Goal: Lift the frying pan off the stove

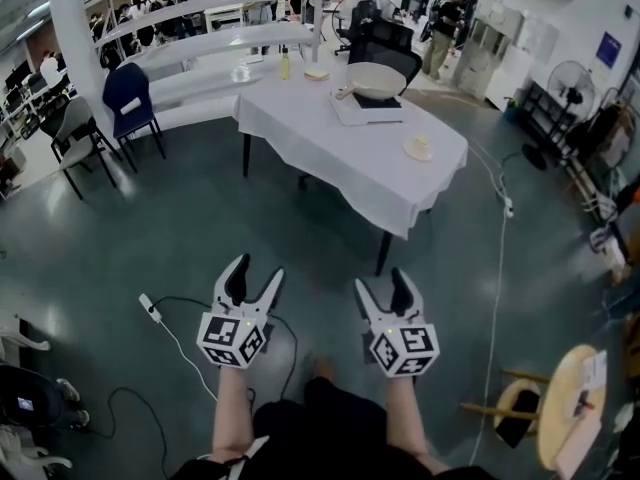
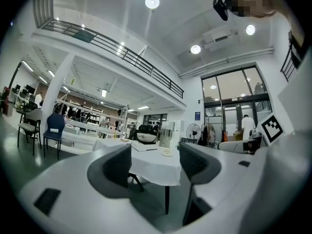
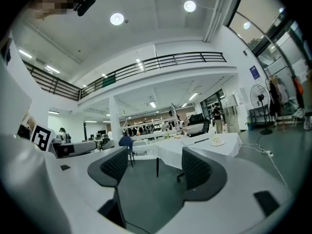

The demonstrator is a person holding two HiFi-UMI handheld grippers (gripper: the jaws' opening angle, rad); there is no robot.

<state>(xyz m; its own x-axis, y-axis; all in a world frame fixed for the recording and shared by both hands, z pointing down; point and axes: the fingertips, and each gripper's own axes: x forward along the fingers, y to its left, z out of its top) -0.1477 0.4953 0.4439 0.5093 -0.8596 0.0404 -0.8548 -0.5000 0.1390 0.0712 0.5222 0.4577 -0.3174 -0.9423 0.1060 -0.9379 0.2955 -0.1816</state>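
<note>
Frying pan (image 1: pixel 375 80) sits on the stove (image 1: pixel 368 110), a flat slab near the far end of a table (image 1: pixel 330 153) draped in white cloth. The pan is pale and its handle reaches toward the left of the head view. Nothing touches the pan.

Left gripper (image 1: pixel 256 270) is held low over the grey floor, close to the person's body and well apart from the table. Its jaws stand spread wide and released, with nothing between them. In the left gripper view only the distant table and pan show through the gap.

Right gripper (image 1: pixel 381 281) is beside the left one, at about the same level and likewise well short of the table. Its jaws are also spread wide and empty. In the right gripper view the gap shows bare floor, with the table off to the right.

Other items noted:
- A small plate (image 1: pixel 418 148) lies near the table's right edge.
- A yellow bottle (image 1: pixel 284 65) stands at the table's far left corner.
- A blue chair (image 1: pixel 127 93) stands to the left of the table.
- A white cable (image 1: pixel 170 333) trails over the floor left of the left gripper.
- A wooden stool (image 1: pixel 560 408) stands at lower right.
</note>
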